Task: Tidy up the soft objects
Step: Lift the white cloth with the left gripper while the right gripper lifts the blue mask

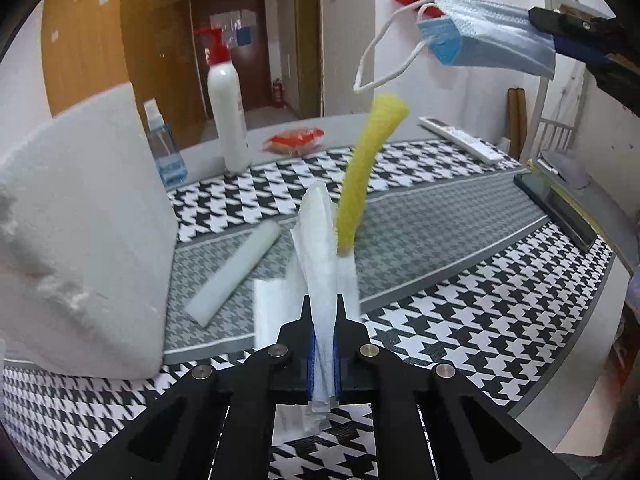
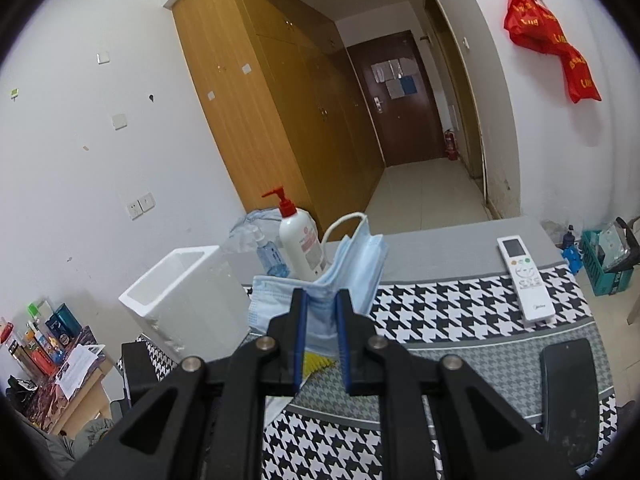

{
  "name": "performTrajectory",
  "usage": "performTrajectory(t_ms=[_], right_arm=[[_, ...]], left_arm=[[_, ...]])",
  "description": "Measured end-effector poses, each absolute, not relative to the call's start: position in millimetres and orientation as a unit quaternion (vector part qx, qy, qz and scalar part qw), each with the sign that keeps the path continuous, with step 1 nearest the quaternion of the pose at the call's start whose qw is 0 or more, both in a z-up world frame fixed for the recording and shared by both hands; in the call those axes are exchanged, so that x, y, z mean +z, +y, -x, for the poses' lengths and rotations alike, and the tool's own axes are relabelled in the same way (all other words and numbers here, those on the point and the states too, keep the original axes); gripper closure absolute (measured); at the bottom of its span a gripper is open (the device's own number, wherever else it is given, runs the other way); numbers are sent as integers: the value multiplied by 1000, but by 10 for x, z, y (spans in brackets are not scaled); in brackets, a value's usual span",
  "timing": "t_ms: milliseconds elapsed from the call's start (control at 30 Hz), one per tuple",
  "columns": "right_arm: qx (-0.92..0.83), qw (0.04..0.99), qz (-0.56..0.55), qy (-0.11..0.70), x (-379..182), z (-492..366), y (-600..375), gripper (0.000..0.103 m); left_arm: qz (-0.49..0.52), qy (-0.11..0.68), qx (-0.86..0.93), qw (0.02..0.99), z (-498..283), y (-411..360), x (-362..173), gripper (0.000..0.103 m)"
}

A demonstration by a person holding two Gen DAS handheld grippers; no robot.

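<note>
- We see the left gripper [image 1: 323,312] with its fingers clamped on a white tissue [image 1: 320,248], lifted over the houndstooth tabletop [image 1: 460,320].
- A yellow foam net [image 1: 360,184] rises behind the tissue, possibly caught with it.
- Our right gripper [image 2: 322,304] pinches a blue face mask [image 2: 352,268] in the air, beside the white foam box [image 2: 188,296].

In the left wrist view the left gripper [image 1: 323,312] sits at bottom centre with a folded tissue [image 1: 320,248] between its jaws, and a mesh sleeve [image 1: 362,176] rises just behind the tissue toward the upper middle. To their left a foam rod [image 1: 236,272] lies on the tablecloth [image 1: 460,320], a foam box [image 1: 80,240] fills the left edge, and behind it stand a spray bottle [image 1: 166,148] and a pump bottle [image 1: 228,108]. At upper right the right gripper [image 1: 538,20] holds a face mask [image 1: 492,36] above the table, with a remote control [image 1: 464,140] and a phone [image 1: 556,208] lying along the right side.
</note>
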State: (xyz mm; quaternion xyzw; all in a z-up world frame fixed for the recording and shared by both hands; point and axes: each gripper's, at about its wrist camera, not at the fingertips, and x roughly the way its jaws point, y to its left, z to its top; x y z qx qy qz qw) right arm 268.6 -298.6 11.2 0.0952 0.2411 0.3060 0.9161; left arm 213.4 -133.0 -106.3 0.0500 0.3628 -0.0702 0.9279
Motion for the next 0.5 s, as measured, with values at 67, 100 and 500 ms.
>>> performTrajectory(t_ms=[67,100,500], right_arm=[[306,917,-96,238,129,-2675,-2993,86],[306,917,-95,237,136,-2670,-2996,86],[312,914,-98,239,45,-2630,-2933,86]], left_arm=[[-49,357,-69,930,-2105,-1316,-1013,96],[-50,353,-70,932,-2088,-1307,-980,96],[-55,311,-60,947,-2012,-1241,-704,96]])
